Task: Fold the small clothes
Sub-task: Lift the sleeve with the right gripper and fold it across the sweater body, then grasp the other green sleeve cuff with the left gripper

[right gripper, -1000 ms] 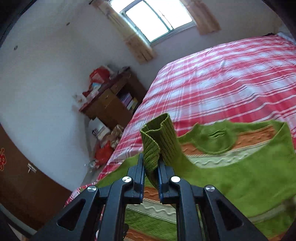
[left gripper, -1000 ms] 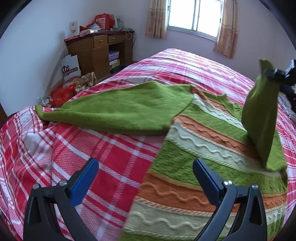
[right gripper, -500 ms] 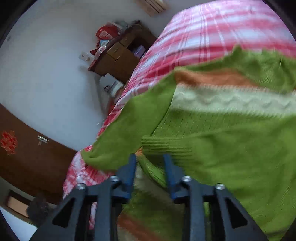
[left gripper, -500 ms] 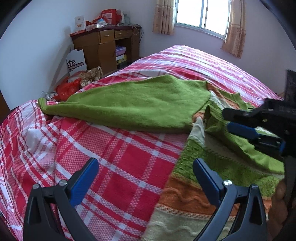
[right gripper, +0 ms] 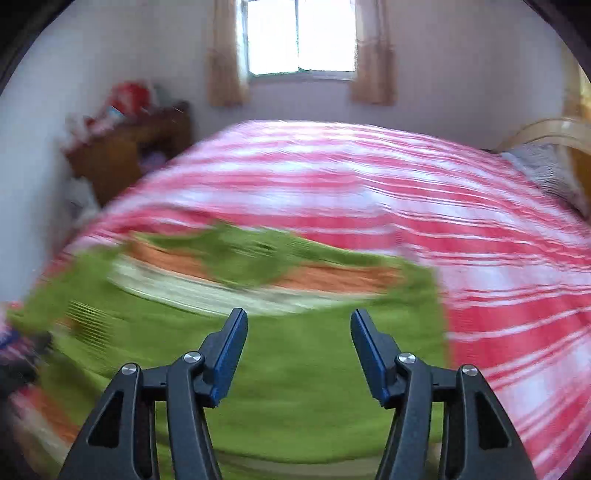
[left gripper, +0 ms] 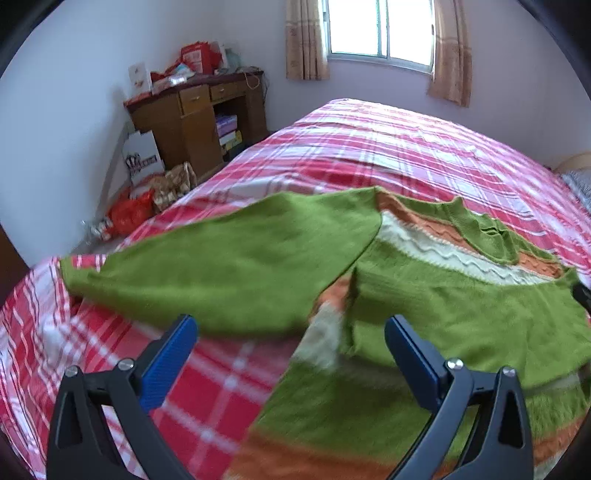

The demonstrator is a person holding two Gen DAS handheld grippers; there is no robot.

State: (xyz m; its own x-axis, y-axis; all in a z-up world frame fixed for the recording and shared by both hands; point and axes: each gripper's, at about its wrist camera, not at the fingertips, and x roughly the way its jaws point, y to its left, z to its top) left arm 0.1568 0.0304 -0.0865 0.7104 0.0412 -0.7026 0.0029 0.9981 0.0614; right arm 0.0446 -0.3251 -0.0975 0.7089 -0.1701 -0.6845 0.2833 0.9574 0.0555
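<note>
A green knit sweater [left gripper: 424, 295] with orange and cream wavy stripes lies on the red plaid bed [left gripper: 406, 147]. Its right sleeve [left gripper: 480, 317] lies folded across the chest. Its left sleeve [left gripper: 229, 266] stretches out flat to the left. My left gripper [left gripper: 291, 343] is open and empty, low over the sweater's left side near the armpit. My right gripper [right gripper: 299, 343] is open and empty above the folded sleeve [right gripper: 295, 369]; that view is motion-blurred. The sweater's collar [right gripper: 251, 254] shows beyond it.
A wooden desk [left gripper: 199, 114] with clutter stands at the far left by the wall. Bags [left gripper: 147, 203] lie on the floor beside the bed. A window [left gripper: 380, 29] with curtains is at the back. A grey pillow [right gripper: 546, 173] lies at the right.
My right gripper carried the right sleeve down across the sweater's chest, let it go and opened. It has drawn back. My left gripper stayed open and shifted a little.
</note>
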